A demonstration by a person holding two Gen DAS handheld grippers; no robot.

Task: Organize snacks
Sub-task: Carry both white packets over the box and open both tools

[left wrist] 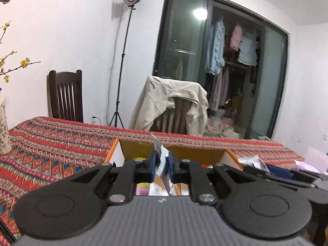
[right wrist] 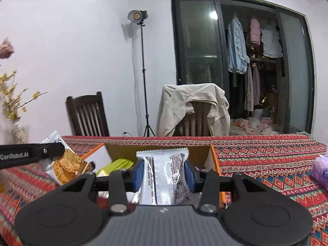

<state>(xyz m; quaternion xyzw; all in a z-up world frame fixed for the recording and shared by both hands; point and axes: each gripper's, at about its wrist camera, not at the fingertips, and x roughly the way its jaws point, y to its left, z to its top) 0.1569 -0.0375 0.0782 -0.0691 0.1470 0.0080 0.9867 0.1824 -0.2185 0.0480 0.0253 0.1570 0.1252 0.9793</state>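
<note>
My left gripper (left wrist: pixel 162 161) is shut on a thin white snack packet (left wrist: pixel 158 146) seen edge-on, held above the open box (left wrist: pixel 141 149) with orange edges. In the right wrist view that packet (right wrist: pixel 61 164) shows a golden cracker picture. My right gripper (right wrist: pixel 164 172) is shut on a silver-white snack packet (right wrist: pixel 164 164), its blue pads pressing both sides, just before the box (right wrist: pixel 214 155). A green packet (right wrist: pixel 121 163) lies inside the box. From the left wrist view the right gripper (left wrist: pixel 283 173) sits at the right with its silver packet (left wrist: pixel 252 161).
A red patterned cloth (right wrist: pixel 266 160) covers the table. A purple packet (right wrist: pixel 320 171) lies at the right edge. A vase with yellow flowers (right wrist: pixel 18 131) stands far left. Behind the table are two wooden chairs (right wrist: pixel 88 114), one draped with a beige jacket (right wrist: pixel 192 106), and a lamp stand (right wrist: pixel 143 71).
</note>
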